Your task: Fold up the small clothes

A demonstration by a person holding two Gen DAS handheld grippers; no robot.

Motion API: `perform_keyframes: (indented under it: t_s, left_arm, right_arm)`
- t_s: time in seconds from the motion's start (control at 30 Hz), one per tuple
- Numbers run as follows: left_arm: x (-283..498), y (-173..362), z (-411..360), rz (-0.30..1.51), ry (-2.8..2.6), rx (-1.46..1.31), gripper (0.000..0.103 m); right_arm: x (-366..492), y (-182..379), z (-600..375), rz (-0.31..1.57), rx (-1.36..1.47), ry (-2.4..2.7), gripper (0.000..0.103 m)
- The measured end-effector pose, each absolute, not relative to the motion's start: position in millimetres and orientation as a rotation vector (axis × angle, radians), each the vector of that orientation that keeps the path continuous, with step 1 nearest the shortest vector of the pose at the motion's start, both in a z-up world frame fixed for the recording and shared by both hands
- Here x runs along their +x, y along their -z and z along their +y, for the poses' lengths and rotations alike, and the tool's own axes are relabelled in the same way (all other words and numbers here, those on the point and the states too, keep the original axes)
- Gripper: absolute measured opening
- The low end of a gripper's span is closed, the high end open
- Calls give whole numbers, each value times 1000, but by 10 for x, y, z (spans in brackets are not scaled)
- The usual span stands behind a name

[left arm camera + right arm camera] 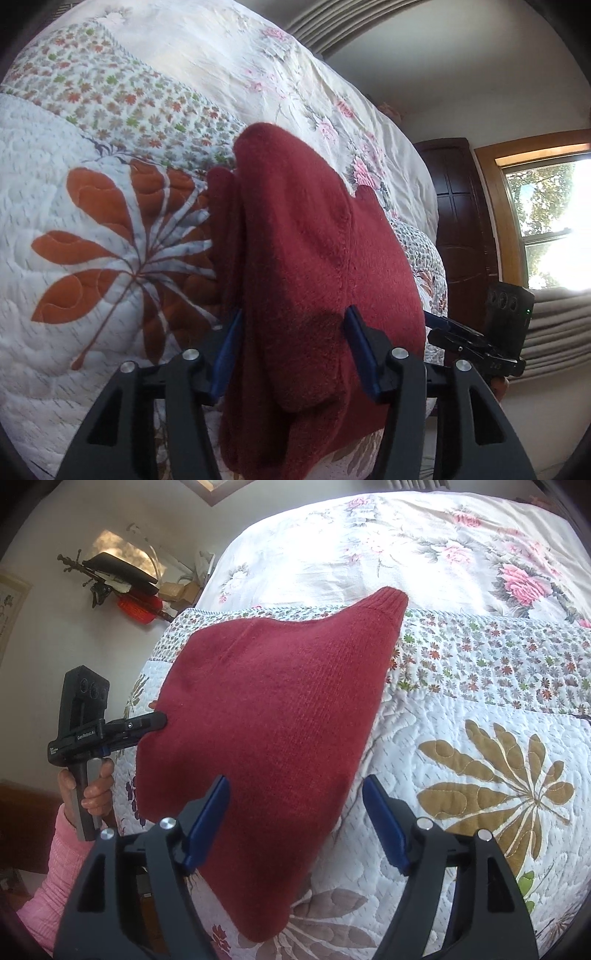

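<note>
A dark red knitted garment [314,221] lies folded on the quilted bedspread [110,240]. My left gripper [295,350] is open, its blue-padded fingers [229,347] wide apart with the garment's near end between them. In the right wrist view the garment [273,701] spreads as a broad triangle with a ribbed cuff at the far right. My right gripper [295,823] is open over its near edge. The left gripper [159,720] touches the garment's left edge. The right gripper [436,325] shows side-on at the garment's right edge.
A floral sheet [406,546] covers the bed beyond the quilt [480,757]. A hand in a pink sleeve [92,786] holds the left gripper's handle. A dark wooden cabinet [461,221] and a window [546,221] stand past the bed. Cluttered items [122,576] sit near the wall.
</note>
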State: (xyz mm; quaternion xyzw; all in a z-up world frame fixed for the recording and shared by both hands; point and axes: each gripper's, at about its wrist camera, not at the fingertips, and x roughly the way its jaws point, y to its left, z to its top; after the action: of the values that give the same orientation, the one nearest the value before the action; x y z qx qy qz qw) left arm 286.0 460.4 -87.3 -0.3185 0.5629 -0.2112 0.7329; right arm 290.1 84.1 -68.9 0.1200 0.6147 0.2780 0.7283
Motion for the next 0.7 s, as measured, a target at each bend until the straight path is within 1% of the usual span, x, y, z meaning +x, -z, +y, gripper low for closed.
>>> perform_keyframes:
  t_s: [0.03, 0.1, 0.17, 0.33, 0.43, 0.53, 0.57, 0.6, 0.63, 0.67, 0.7]
  left_arm:
    - [2893, 902, 4578, 1244, 476, -705, 58]
    - [2954, 969, 4546, 1254, 499, -733, 64]
    - [3012, 1044, 4497, 1263, 533, -778, 68]
    - [3011, 1003, 4321, 1247, 612, -772, 68]
    - [3036, 1082, 4310, 1271, 617, -740, 67]
    - [3061, 1226, 4422, 1281, 634, -839, 68]
    - [3064, 1244, 4432, 1280, 637, -865, 69]
    - [3059, 1235, 4420, 1275, 639, -861, 67]
    - [3043, 1209, 4393, 1269, 630, -839, 62]
    - [3029, 1185, 4360, 1270, 612, -805, 46]
    - [3018, 1167, 4309, 1274, 593, -768, 38]
  right_arm:
    - [2909, 713, 849, 1359, 266, -614, 75]
    - [2927, 766, 861, 1373, 283, -618, 76]
    - [2949, 833, 884, 1389, 305, -629, 77]
    - [2997, 1009, 958, 1417, 336, -641, 82]
    - [3013, 1113, 983, 1432, 391, -668, 86]
    - [3035, 1168, 1002, 1432, 426, -672, 85]
    - [3032, 1159, 1011, 1428, 423, -670, 82]
    - [3023, 1138, 1019, 1422, 415, -667, 75]
    - [3007, 1106, 1018, 1413, 404, -666, 70]
    - [2986, 1061, 1022, 1400, 395, -666, 62]
    - [2969, 1009, 1027, 1384, 388, -666, 55]
